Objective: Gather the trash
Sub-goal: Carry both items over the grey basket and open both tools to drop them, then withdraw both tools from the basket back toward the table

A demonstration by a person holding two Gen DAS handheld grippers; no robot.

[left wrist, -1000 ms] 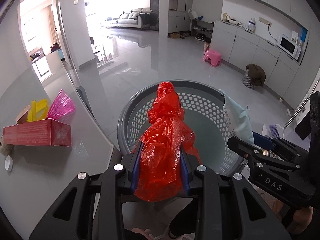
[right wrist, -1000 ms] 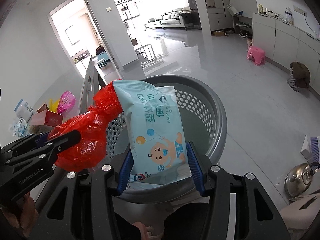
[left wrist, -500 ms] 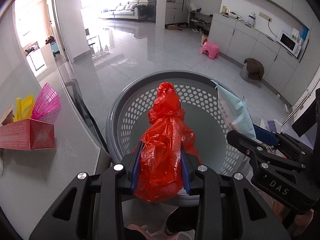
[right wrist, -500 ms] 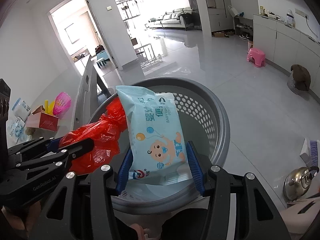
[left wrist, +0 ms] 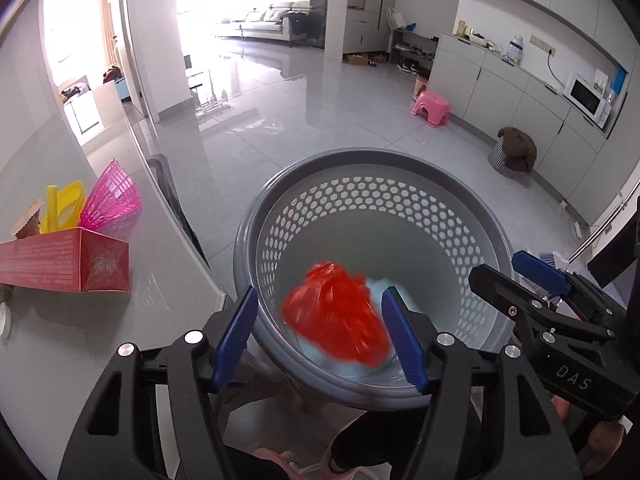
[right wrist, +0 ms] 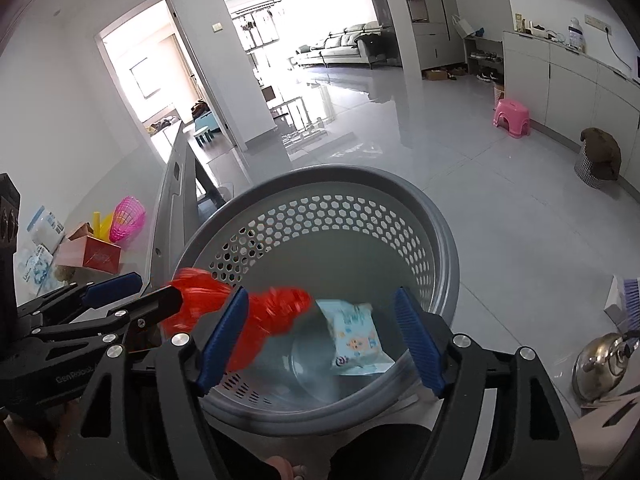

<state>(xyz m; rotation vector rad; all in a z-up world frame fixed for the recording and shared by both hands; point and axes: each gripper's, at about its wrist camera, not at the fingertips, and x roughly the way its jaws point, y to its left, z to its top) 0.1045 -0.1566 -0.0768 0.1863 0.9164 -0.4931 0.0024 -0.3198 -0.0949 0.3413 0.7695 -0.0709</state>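
Trash remaining, a long red cardboard box (left wrist: 66,259) lying lengthwise on the grey table (left wrist: 100,340), sits left of the opening, empty left claw (left wrist: 320,334), nearer it than the opening, empty right claw (right wrist: 326,338).

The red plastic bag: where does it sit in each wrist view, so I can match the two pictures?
Left wrist: red plastic bag, blurred, low centre, inside the grey basket, between that gripper's blue fingers without touching them.
Right wrist: the bag is lower left, at the basket's left inner wall, partly behind the left blue finger.
Shared landmark: the pink stool.
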